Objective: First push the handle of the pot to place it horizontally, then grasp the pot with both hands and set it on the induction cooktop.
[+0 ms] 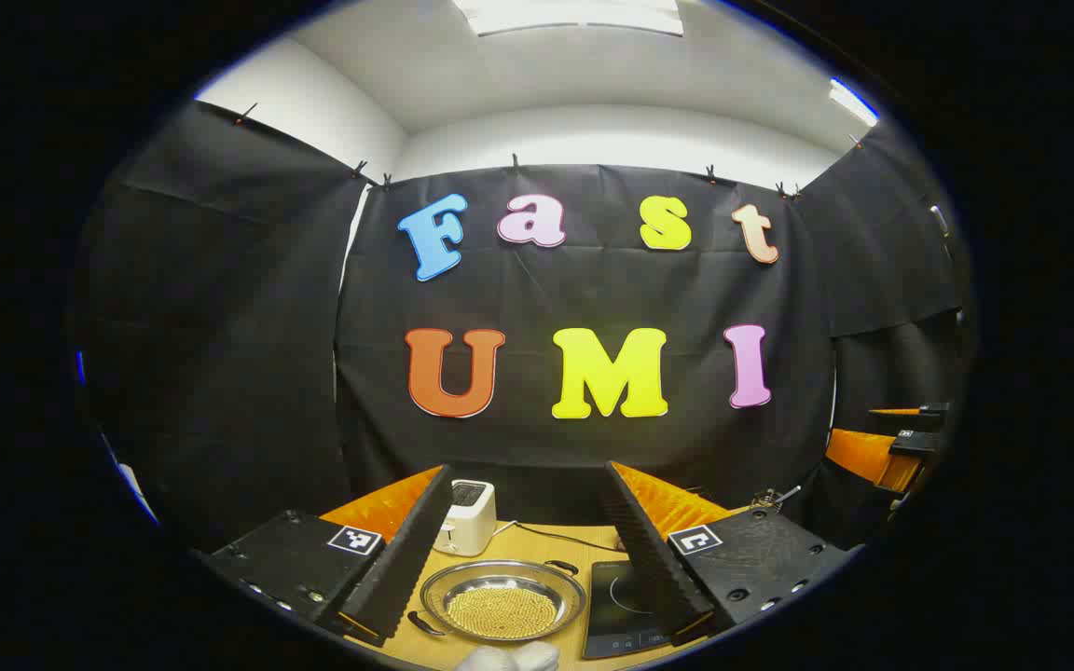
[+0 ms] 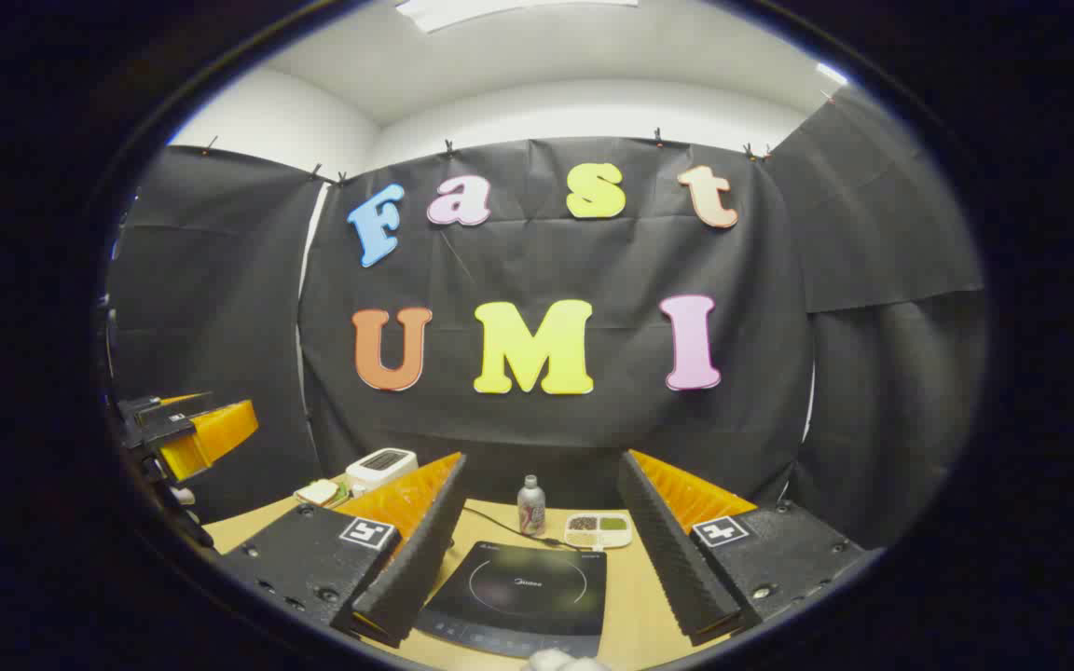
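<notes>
On the wooden table lies the pot [image 1: 502,601], a shallow steel pan holding small yellow beads. One dark pot handle [image 1: 560,566] points far right, the other [image 1: 425,624] near left, so the pair lies on a diagonal. Just right of the pot sits the black induction cooktop [image 1: 621,606], which also lies flat under the right gripper [image 2: 542,458] as cooktop [image 2: 514,596]. My left gripper [image 1: 528,471] hovers above the pot, open and holding nothing. The right gripper is open too, with nothing between its fingers.
A white toaster [image 1: 467,517] stands behind the pot, its cord running across the table. Behind the cooktop stand a small bottle [image 2: 530,506] and a divided dish [image 2: 598,529]. A plate of food [image 2: 318,492] lies beside the toaster [image 2: 380,466]. Something white [image 1: 509,657] shows at the near edge.
</notes>
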